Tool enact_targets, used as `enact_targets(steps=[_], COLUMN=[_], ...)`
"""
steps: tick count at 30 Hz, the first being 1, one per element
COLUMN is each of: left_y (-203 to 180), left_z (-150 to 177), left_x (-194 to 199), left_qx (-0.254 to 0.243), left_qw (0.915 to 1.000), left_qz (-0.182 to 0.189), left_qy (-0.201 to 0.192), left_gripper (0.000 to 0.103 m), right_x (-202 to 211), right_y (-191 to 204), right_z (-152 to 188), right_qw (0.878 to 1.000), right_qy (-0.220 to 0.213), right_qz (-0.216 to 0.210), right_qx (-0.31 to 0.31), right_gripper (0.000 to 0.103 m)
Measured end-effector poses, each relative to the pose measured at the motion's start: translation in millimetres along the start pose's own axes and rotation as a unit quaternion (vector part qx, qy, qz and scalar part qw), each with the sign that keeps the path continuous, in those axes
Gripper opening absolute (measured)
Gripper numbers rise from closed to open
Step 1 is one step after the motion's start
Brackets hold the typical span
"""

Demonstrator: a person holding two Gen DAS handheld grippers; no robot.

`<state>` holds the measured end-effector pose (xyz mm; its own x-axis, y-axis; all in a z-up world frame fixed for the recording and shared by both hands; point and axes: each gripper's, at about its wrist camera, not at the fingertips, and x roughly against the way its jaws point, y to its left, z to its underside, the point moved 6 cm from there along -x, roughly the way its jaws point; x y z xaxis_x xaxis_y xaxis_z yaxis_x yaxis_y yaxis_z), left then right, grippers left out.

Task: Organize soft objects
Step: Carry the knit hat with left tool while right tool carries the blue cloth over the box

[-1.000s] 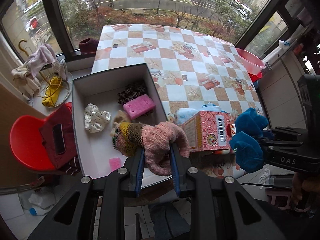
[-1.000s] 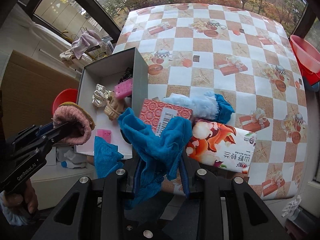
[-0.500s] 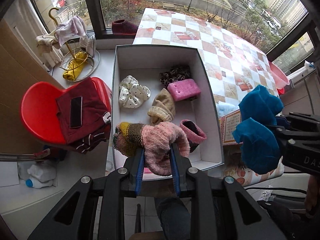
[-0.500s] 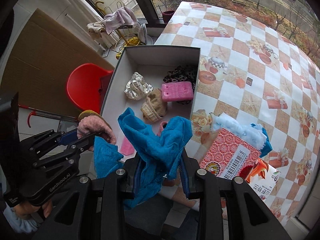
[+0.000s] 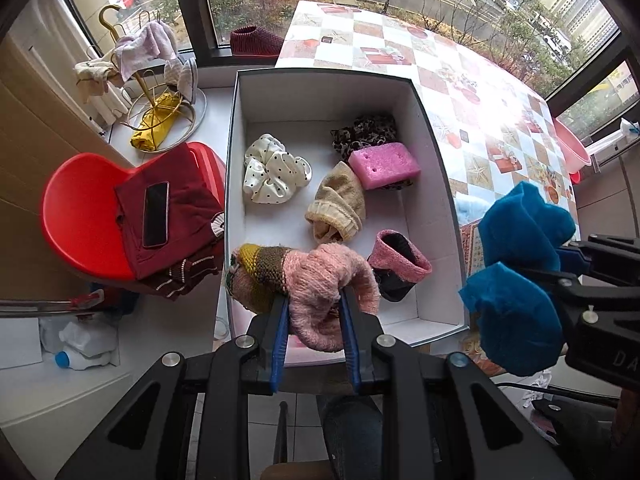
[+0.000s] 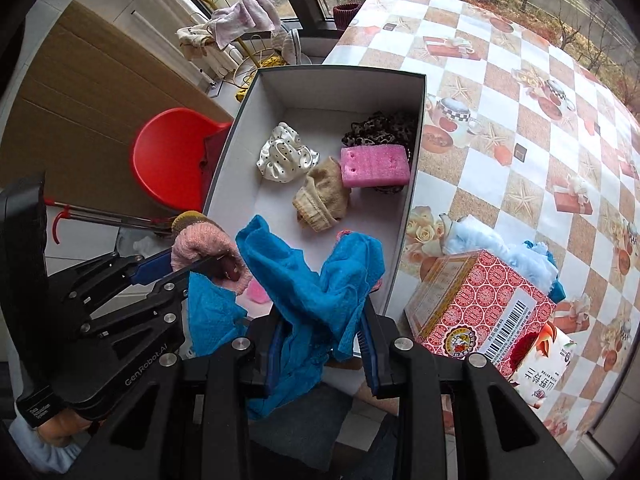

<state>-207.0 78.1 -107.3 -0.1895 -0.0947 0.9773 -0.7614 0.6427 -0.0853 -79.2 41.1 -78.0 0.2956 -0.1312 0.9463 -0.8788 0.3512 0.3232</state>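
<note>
Tongs on your left point(image 5: 313, 310) squeeze tight on a pink woolly glove point(image 5: 320, 280), right above the near end of the white box point(image 5: 236, 152). Your right tongs point(image 6: 320, 340) pinch a blue cloth point(image 6: 308, 280) just past the box's near edge. Inside the box lie a pink sponge point(image 5: 384, 165), a spotted scrunchie point(image 5: 274, 174) and a tan sock point(image 5: 338, 204).

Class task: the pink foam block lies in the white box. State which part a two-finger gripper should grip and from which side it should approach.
Come from above and close across the pink foam block's two long sides. It lies flat with its broad face up, so those parallel sides probably suit the pads. A leopard-print scrunchie crowds its far edge.
</note>
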Motion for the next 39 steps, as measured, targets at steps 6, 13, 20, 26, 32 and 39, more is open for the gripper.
enact_targets(steps=[6, 13, 20, 26, 32, 39], left_y=[-1.7, -0.2, 1.7, 2.6, 4.2, 5.9], left_z=[-2.7, -3.3, -5.3, -9.2, -18.3, -29.9], left_x=[-3.9, -9.0, -13.9, -18.4, -23.3, -29.3], left_qx=[-0.009, -0.01, -0.005, -0.005, -0.004, -0.001], left_qw=[1.0, 0.9999, 0.9999, 0.9998, 0.9998, 0.9997], left_qz=[0.0, 0.0, -0.001, 0.0, -0.002, -0.005], left_qy=[0.004, 0.01, 0.015, 0.02, 0.021, 0.022], left_gripper=[0.026, 0.026, 0.026, 0.026, 0.026, 0.026], right_x=[-2.0, -6.4, -10.5, -13.2, -17.2, -23.4], right_y=[0.3, 0.5, -1.1, -2.0, -4.2, -2.6], right_z=[-1.2, -4.2, -8.2, -12.4, -21.2, -35.6], right_qw=[1.0, 1.0, 1.0, 1.0, 1.0, 1.0], right_qy=[0.001, 0.006, 0.011, 0.014, 0.015, 0.017], right_qz=[0.001, 0.002, 0.004, 0.006, 0.01, 0.013], right_qx=[-0.002, -0.001, -0.002, -0.002, -0.003, 0.003], right_gripper=[0.034, 0.034, 0.034, 0.034, 0.034, 0.034])
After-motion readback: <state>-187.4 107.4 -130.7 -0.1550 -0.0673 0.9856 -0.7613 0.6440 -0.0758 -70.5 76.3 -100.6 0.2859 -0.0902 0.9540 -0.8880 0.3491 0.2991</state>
